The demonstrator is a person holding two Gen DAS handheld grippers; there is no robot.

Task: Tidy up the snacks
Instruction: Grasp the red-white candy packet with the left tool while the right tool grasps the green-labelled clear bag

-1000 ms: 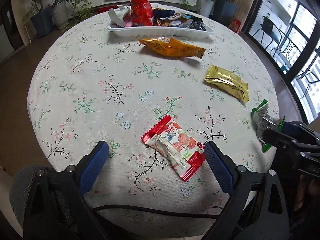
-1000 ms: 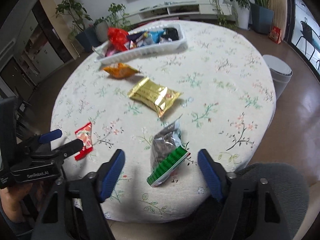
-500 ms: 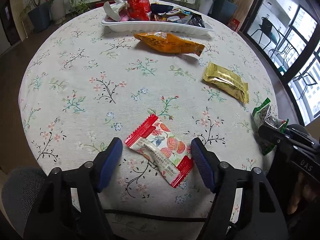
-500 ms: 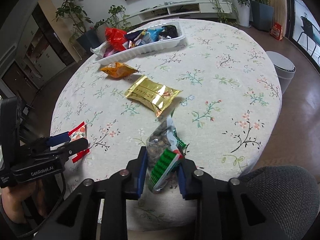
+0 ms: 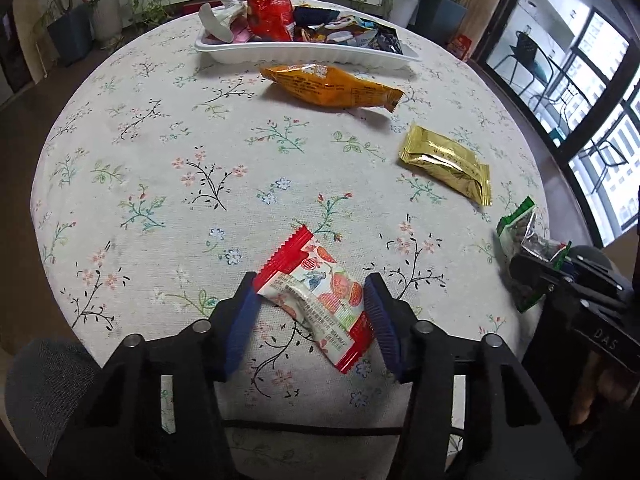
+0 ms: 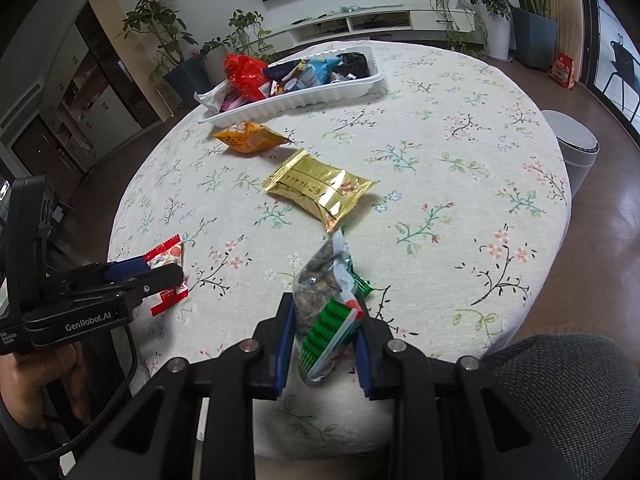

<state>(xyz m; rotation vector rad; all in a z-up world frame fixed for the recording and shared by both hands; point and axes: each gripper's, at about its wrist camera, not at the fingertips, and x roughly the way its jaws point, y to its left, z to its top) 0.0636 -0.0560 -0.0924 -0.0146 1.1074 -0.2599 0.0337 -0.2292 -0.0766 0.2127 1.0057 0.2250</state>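
My left gripper [image 5: 310, 300] is closed onto a red-and-white snack packet [image 5: 316, 296] near the table's front edge; the packet buckles between the blue pads. It also shows in the right wrist view [image 6: 168, 272]. My right gripper [image 6: 324, 328] is shut on a green-and-clear bag of seeds [image 6: 326, 300], also in the left wrist view [image 5: 524, 256]. A gold packet [image 5: 446, 164] and an orange packet [image 5: 332, 86] lie on the floral tablecloth. A white tray [image 5: 304, 54] with several snacks stands at the far side.
The round table [image 5: 160, 152] has a floral cloth. A grey chair back [image 6: 560, 392] is close behind the grippers. A white bin [image 6: 576, 152] stands on the floor to the right. Potted plants and a low shelf are beyond the table.
Both grippers have closed from wide open. The left jaws now squeeze the red-and-white packet. The right jaws closed on the seed bag half a second ago and still hold it.
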